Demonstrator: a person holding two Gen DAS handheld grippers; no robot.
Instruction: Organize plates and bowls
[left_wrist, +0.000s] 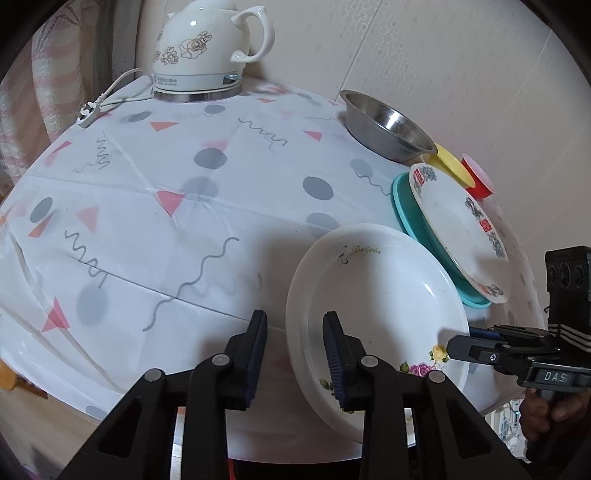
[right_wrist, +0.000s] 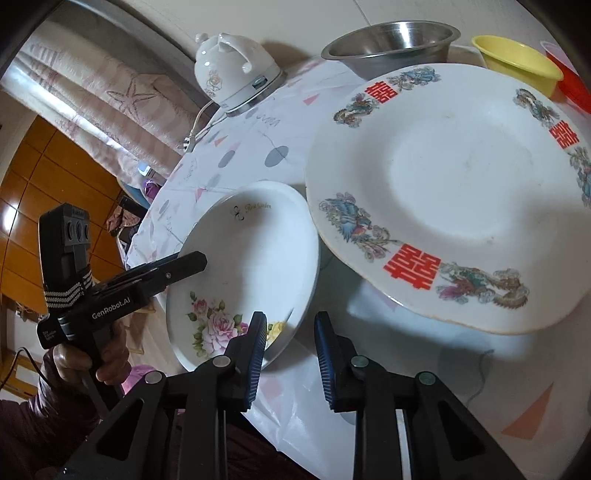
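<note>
A white deep plate (left_wrist: 384, 295) with roses painted on it lies on the patterned tablecloth near the table's front edge. My left gripper (left_wrist: 297, 354) straddles its left rim: one finger is outside, the other is over the inside, and a gap shows beside the rim. From the opposite side my right gripper (right_wrist: 291, 347) straddles the deep plate (right_wrist: 251, 258) at its right rim, also with a gap showing. Each view shows the other tool: the right gripper (left_wrist: 452, 347) at the far rim, the left gripper (right_wrist: 199, 262) over the near rim.
A red-and-phoenix patterned plate (left_wrist: 461, 229) rests on a teal plate (left_wrist: 402, 210) right of the deep plate. Behind stand a steel bowl (left_wrist: 384, 125), a yellow bowl (left_wrist: 452, 166) and a red bowl (left_wrist: 478, 177). A white kettle (left_wrist: 207, 48) with its cord sits at the back.
</note>
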